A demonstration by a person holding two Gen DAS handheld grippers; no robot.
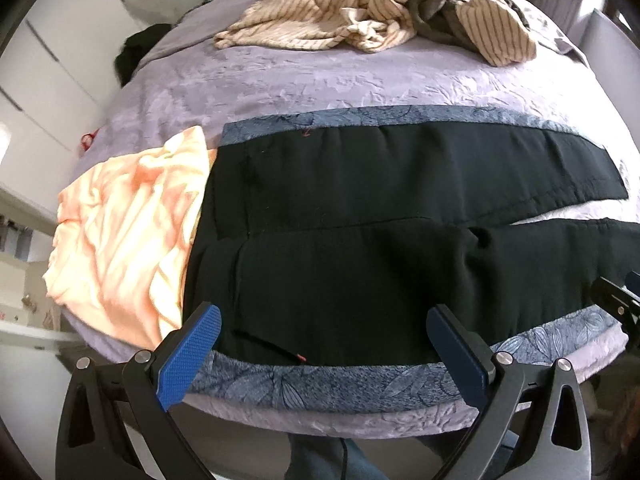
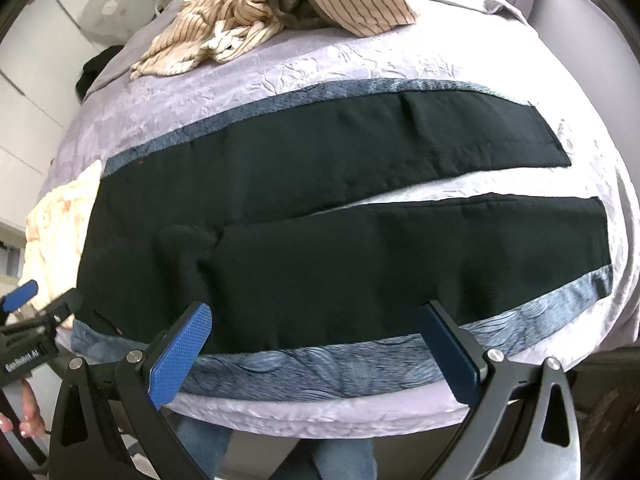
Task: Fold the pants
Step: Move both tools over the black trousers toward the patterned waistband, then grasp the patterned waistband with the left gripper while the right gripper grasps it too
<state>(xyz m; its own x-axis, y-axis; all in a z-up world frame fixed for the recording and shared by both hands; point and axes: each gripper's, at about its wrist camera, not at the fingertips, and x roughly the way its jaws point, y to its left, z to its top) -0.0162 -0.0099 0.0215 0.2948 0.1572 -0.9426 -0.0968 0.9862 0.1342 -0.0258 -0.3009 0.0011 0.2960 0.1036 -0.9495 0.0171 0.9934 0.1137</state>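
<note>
Black pants lie crosswise ahead; left tongs face the waist, right tongs the legs; both agape, empty.

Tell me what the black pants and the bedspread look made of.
Pants: matte black woven cloth, probably a suiting fabric; it lies flat, with stitched hems and no sheen. Bedspread: lilac fabric with an embossed, crinkled leaf pattern and a slight sheen, likely synthetic.

Black pants lie flat and unfolded across the bed, legs slightly spread rightward.
</note>
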